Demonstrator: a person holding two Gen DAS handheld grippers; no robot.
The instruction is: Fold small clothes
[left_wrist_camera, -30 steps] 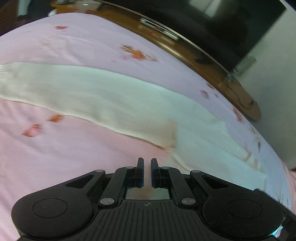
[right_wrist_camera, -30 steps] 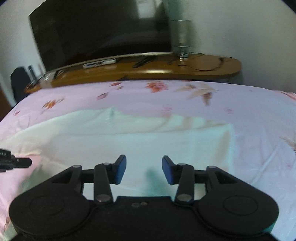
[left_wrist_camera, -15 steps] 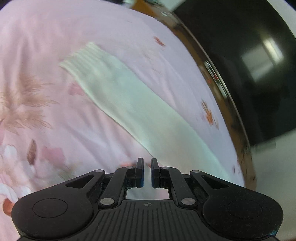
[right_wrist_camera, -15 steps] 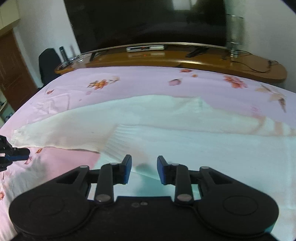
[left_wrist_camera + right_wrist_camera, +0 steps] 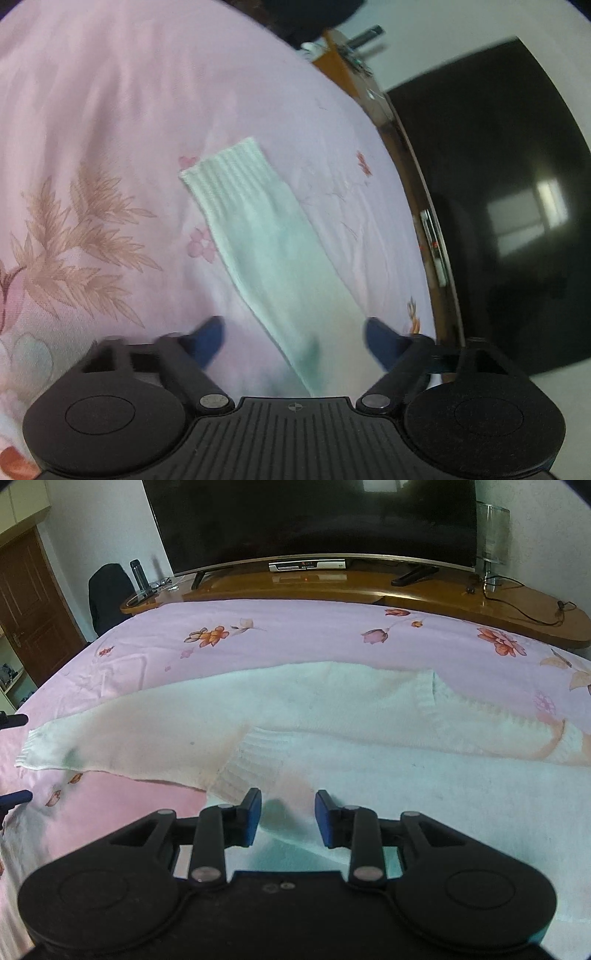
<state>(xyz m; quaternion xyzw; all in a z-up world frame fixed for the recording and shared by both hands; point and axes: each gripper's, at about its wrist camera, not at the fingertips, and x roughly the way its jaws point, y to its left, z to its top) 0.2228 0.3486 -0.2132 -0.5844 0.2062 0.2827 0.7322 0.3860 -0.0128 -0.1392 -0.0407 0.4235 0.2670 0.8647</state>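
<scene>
**Q:** Sweater first: where is it and how does it lie?

**A:** Sweater (image 5: 332,716), white knit, lies flat across a pink floral bedsheet (image 5: 295,635). In the right wrist view its body fills the near right. One sleeve lies folded in across the body with its ribbed cuff (image 5: 255,768) just ahead of the fingertips. The other sleeve (image 5: 122,734) stretches away to the left and ends in a ribbed cuff near the bed's left side.

**Q:** What are the grippers doing?

**A:** Nearest the camera, the right gripper (image 5: 287,821) hangs just above the knit, its blue pads a narrow gap apart with nothing clamped between them. The left gripper (image 5: 293,341) has just been opening; its jaws now stand wide, one on each side of the outstretched sleeve (image 5: 273,251), and the pads do not press on it. The fingers look blurred. That sleeve runs away from the camera to its ribbed cuff (image 5: 225,170). In the right wrist view the left gripper's two fingertips (image 5: 14,720) poke in at the far left edge, just beside that cuff.

**Q:** And beyond the bed?

**A:** A curved wooden TV stand (image 5: 332,587) runs along the foot of the bed, carrying a silver set-top box (image 5: 308,565) and a large dark television (image 5: 314,517). A dark chair (image 5: 109,594) and a brown door (image 5: 29,602) stand farther left.
</scene>
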